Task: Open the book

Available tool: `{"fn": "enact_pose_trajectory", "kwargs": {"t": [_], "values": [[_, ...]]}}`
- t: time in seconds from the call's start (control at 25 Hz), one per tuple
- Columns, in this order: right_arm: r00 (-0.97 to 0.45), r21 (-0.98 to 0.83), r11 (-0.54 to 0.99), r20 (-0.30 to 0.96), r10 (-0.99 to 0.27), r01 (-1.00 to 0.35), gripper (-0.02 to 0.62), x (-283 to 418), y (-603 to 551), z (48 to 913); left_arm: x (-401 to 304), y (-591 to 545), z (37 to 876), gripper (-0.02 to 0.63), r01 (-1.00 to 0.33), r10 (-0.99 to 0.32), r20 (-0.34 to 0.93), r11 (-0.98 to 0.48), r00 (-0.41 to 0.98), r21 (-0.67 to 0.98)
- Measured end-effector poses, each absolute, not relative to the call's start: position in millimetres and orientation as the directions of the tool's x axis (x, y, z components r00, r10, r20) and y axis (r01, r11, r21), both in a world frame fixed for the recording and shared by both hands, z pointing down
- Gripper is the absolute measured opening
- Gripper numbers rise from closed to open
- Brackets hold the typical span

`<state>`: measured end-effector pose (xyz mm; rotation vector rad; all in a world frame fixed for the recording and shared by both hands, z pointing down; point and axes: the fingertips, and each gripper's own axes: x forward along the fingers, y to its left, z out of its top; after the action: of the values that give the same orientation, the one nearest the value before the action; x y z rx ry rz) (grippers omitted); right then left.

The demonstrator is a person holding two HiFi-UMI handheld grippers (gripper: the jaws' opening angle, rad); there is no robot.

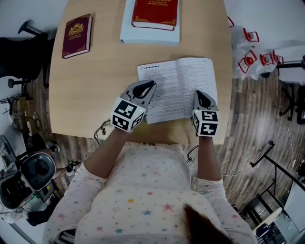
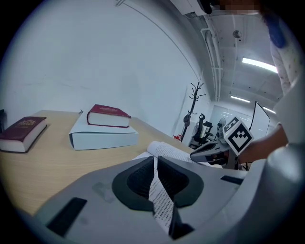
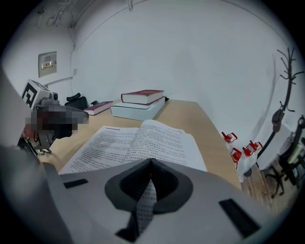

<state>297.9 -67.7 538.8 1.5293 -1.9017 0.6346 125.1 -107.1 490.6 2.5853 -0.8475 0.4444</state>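
Open book (image 1: 178, 83) by the near edge of the table (image 1: 95, 95), pinched on both sides.

The book lies flat, toward the table's near right corner. The left gripper (image 1: 148, 86) has its jaws closed on a left-hand page (image 2: 161, 202), which runs between them as a printed strip. The right gripper (image 1: 202, 95) is clamped the same way on a right-hand page (image 3: 144, 205), near the book's lower right corner. At the far edge a red book (image 1: 155, 13) sits on a white box (image 1: 150, 34). A maroon book (image 1: 76, 35) lies near the far left corner.
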Motion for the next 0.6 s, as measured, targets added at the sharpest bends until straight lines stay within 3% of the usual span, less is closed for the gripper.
{"fn": "enact_pose_trajectory", "kwargs": {"t": [0.6], "values": [[-0.170,-0.021,0.202,0.632,-0.756,-0.979,0.002,289,-82,497,92,-115,458,0.031,-0.678,-0.588,0.352,-0.693,0.728,0.245]]}}
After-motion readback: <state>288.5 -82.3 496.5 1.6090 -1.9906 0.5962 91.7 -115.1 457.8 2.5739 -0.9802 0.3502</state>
